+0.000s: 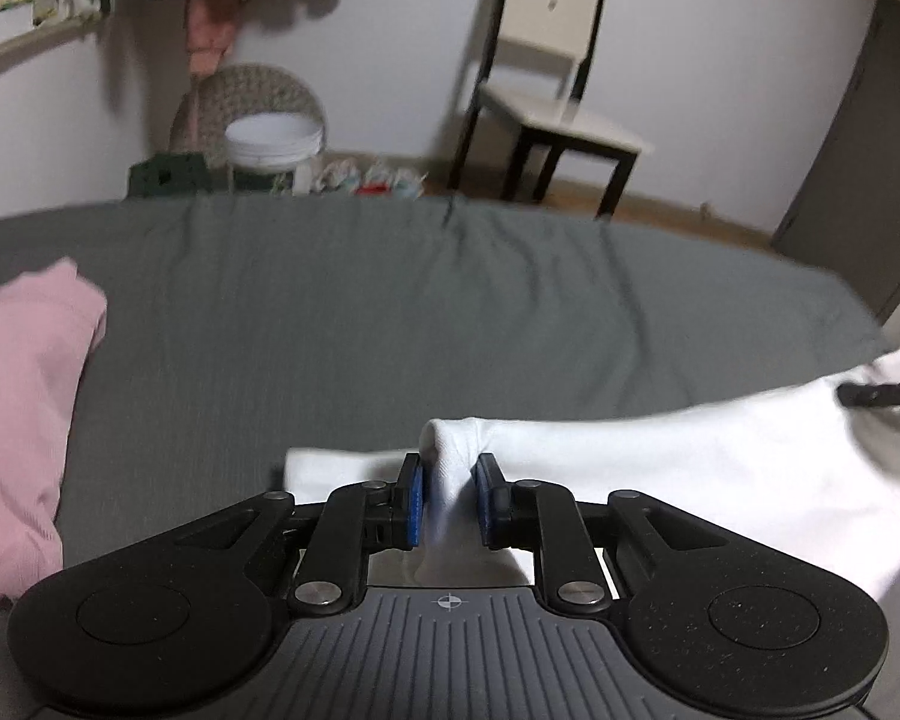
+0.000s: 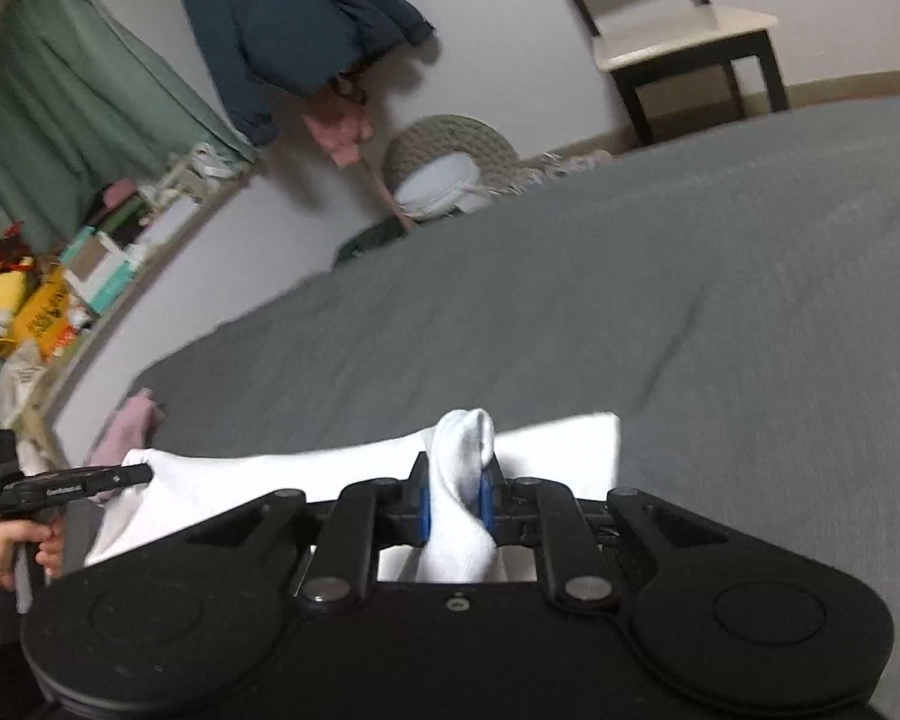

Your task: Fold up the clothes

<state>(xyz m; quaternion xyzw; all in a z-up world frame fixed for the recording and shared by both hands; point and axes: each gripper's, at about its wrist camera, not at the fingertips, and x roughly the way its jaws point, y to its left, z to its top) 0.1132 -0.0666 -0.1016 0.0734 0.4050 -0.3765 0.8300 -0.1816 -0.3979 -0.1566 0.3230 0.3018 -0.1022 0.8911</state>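
Each hand-held gripper pinches a bunched edge of the white garment point(image 1: 690, 456): the left point(image 1: 448, 495), the right point(image 2: 455, 501). It stretches over the grey bed point(image 1: 390, 300), near a pink garment point(image 1: 18, 420).

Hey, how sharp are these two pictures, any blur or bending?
Left wrist view: hand-held gripper crisp, chair and bed edge softly blurred, fisheye-curved. Right wrist view: tilted, bed streaked with motion blur, white garment overexposed.
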